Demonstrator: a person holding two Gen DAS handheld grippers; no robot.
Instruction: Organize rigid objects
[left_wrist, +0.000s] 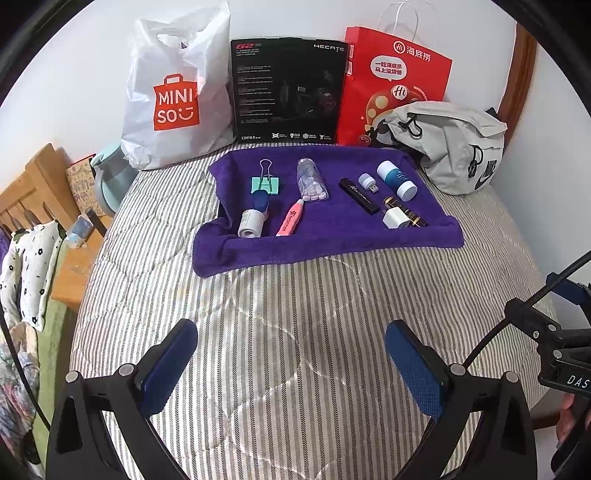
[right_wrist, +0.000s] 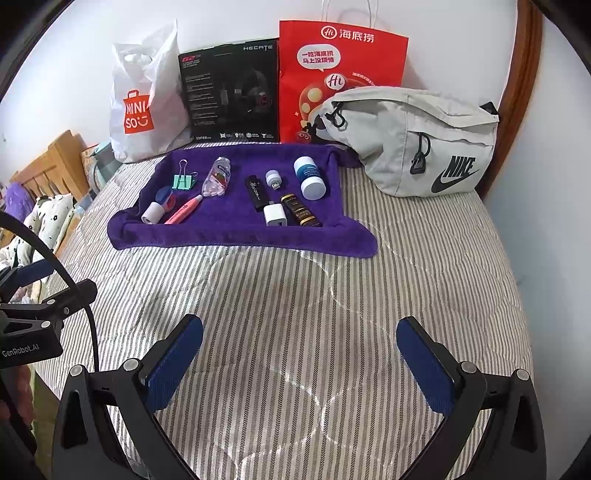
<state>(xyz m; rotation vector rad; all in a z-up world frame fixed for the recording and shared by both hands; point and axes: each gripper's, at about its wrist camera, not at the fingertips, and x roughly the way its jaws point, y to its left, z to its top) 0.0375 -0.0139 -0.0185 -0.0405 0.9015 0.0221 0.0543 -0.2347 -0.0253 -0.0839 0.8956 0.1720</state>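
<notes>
A purple towel (left_wrist: 332, 243) (right_wrist: 236, 236) lies on the striped bed with small rigid items on it: a green binder clip (left_wrist: 266, 182) (right_wrist: 183, 181), a clear pill bottle (left_wrist: 311, 181) (right_wrist: 217, 181), a pink highlighter (left_wrist: 290, 218) (right_wrist: 183, 210), a white tape roll (left_wrist: 251, 222) (right_wrist: 152, 213), a black stick (left_wrist: 359, 195) (right_wrist: 257, 192), a white charger (left_wrist: 395, 218) (right_wrist: 275, 215) and a blue-white bottle (left_wrist: 396, 180) (right_wrist: 309, 178). My left gripper (left_wrist: 291, 363) and right gripper (right_wrist: 300, 363) hover open over the bedspread, well short of the towel, holding nothing.
Along the wall stand a white Miniso bag (left_wrist: 173, 92) (right_wrist: 142, 107), a black headset box (left_wrist: 286, 90) (right_wrist: 231, 94), a red paper bag (left_wrist: 391, 81) (right_wrist: 332, 74) and a grey Nike pouch (left_wrist: 454, 147) (right_wrist: 417, 140). A wooden nightstand (left_wrist: 74, 273) sits left of the bed.
</notes>
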